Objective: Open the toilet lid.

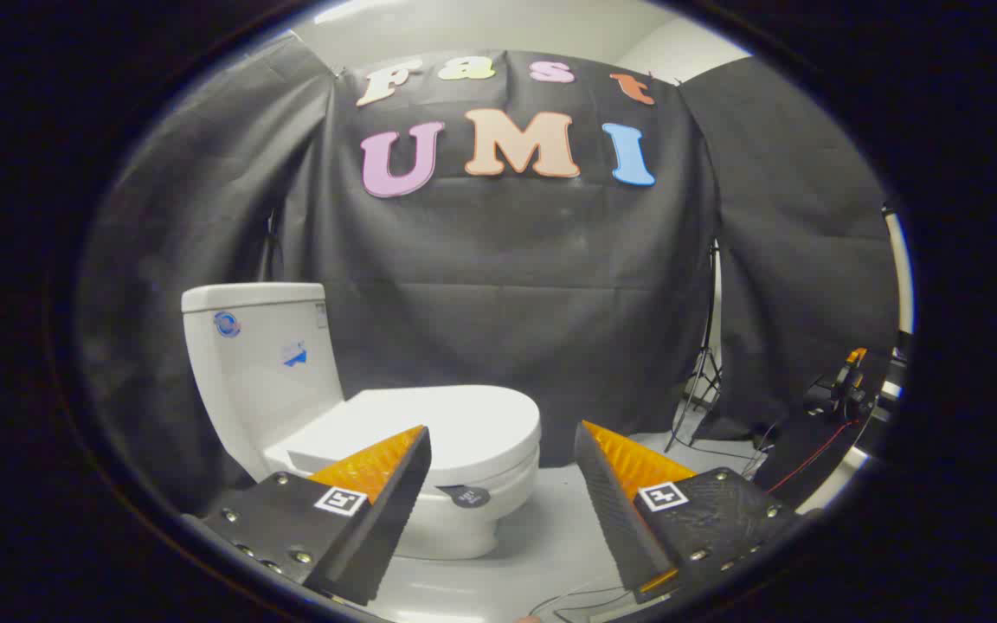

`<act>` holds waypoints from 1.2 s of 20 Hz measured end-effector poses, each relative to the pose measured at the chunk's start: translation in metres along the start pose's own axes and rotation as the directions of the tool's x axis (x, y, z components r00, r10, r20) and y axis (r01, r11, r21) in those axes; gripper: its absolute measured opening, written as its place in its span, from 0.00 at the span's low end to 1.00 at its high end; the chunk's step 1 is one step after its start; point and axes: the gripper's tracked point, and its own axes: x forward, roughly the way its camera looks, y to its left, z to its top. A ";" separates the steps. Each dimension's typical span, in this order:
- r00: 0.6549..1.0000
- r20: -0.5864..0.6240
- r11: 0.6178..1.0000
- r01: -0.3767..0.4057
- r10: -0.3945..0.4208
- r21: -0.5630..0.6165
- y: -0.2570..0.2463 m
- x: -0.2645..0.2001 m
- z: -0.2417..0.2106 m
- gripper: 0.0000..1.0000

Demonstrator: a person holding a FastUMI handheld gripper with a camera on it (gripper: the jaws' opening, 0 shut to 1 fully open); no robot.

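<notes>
Black-draped booth; white ceramic toilet (360, 415) at 10 o'clock, flat white lid (429, 424) down. Gripper (503, 450) spread wide, empty. Could slip off lid's smooth rim.

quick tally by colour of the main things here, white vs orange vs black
white: 3, the tank, lid and bowl
orange: 2, the pads of the open gripper, left and right
black: 1, the tripod
total: 6

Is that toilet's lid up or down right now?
Down. The lid lies flat over the bowl, beyond the gripper, whose fingers are spread open and touch nothing.
</notes>
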 end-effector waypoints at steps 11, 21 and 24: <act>1.000 -0.002 0.999 0.013 -0.013 0.040 -0.010 0.017 -0.008 0.98; 0.999 -0.025 0.994 0.044 -0.042 0.095 -0.035 0.034 -0.019 0.98; 0.996 -0.070 0.993 0.057 -0.050 0.102 -0.041 0.039 -0.032 0.98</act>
